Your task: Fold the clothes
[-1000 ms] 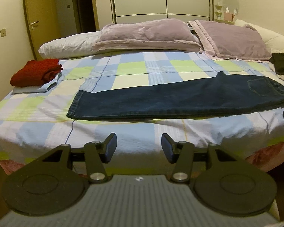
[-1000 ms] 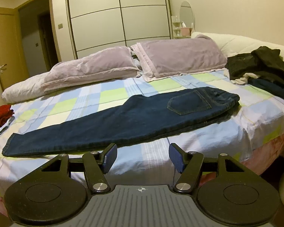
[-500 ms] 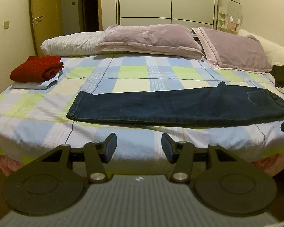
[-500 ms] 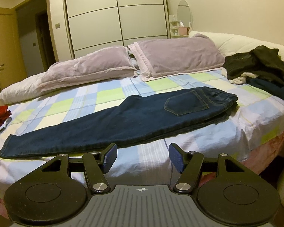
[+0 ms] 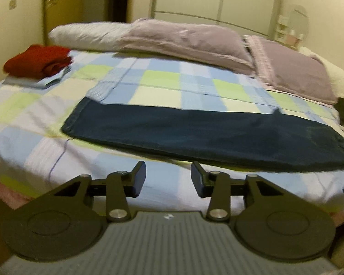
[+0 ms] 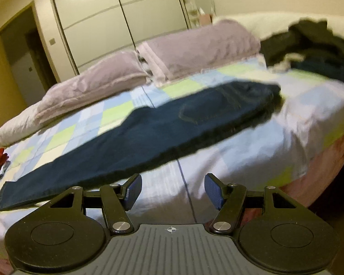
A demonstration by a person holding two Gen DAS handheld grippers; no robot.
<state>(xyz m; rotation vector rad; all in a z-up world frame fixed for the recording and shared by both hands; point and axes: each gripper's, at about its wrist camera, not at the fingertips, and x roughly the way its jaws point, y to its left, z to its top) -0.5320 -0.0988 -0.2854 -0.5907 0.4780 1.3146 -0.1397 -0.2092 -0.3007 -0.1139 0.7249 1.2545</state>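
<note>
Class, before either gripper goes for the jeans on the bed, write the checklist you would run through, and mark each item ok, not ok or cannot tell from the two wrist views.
1. Left gripper open and holding nothing: ok.
2. Right gripper open and holding nothing: ok.
3. Jeans lie flat, legs stacked lengthwise on the bedspread: ok.
4. Nothing resting on the jeans: ok.
5. Hem end and waistband end both free to grasp: ok.
6. Folded red garment and dark clothes pile lie apart from the jeans: ok.
7. Views sharp enough to aim the fingers: not ok, both blurred.
</note>
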